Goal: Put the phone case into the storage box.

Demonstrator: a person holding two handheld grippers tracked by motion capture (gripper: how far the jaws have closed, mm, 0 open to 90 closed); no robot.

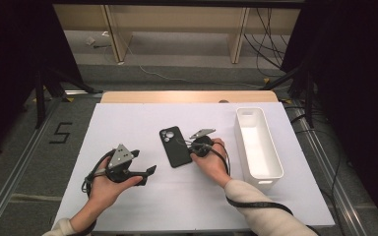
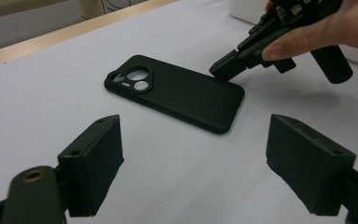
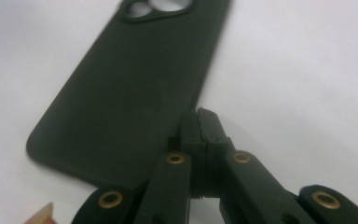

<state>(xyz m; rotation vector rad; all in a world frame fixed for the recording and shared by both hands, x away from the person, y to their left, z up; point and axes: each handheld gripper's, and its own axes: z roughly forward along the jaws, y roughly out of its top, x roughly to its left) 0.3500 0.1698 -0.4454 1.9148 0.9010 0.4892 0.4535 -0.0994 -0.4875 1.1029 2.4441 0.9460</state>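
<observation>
Nearest to the high camera is the person's left hand, holding the left gripper [image 1: 145,173] low over the white bench [image 1: 128,123] with its jaws spread wide and nothing between them, pointed toward the black phone case [image 1: 175,146]. That case lies flat near the middle of the bench, its camera cut-outs at the far end, well apart from the white bin [image 1: 270,169] at the right side. At the case's right long edge sits the right gripper [image 1: 191,143], its jaws pressed fully together, empty, with the tip just beside the edge; whether it touches, I cannot tell.
</observation>
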